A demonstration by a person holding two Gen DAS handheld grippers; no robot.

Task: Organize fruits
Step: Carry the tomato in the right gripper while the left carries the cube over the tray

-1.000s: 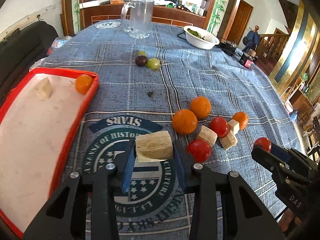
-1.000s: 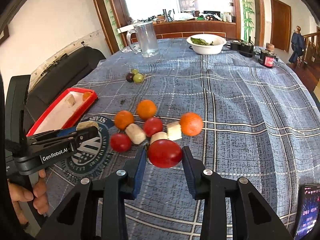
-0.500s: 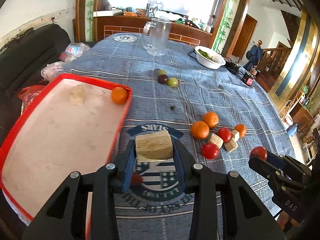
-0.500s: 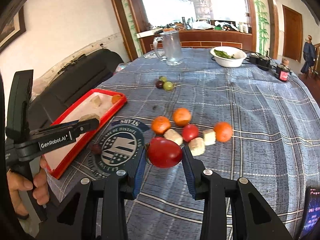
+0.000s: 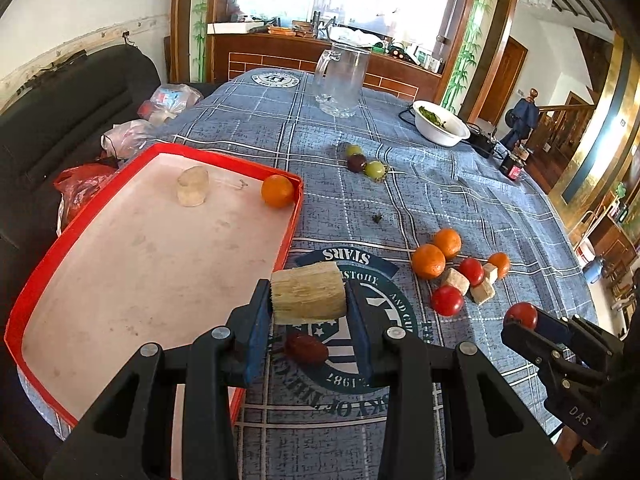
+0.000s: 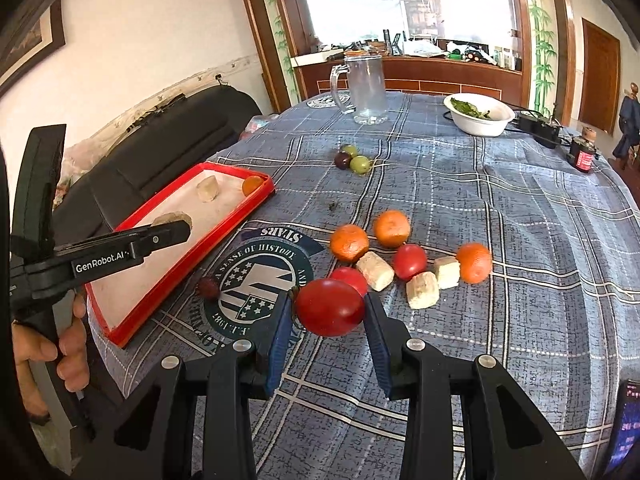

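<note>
two pieces lifted, two in the tray, most of the pile still out on the table.

your left gripper [image 5: 308, 300] is clamped on the pale fibrous chunk [image 5: 307, 298], held above the red tray's [image 5: 292, 216] near right edge, its long axis lying crosswise between the pads. your right gripper [image 6: 326, 308] is closed on a red tomato [image 6: 330, 307], stem end toward the left pad. the tray holds one pale piece [image 5: 193, 186] and one orange [image 5: 277, 191] near its far right corner; oranges, tomatoes, chunks and grapes [image 5: 365, 162] remain.
</note>
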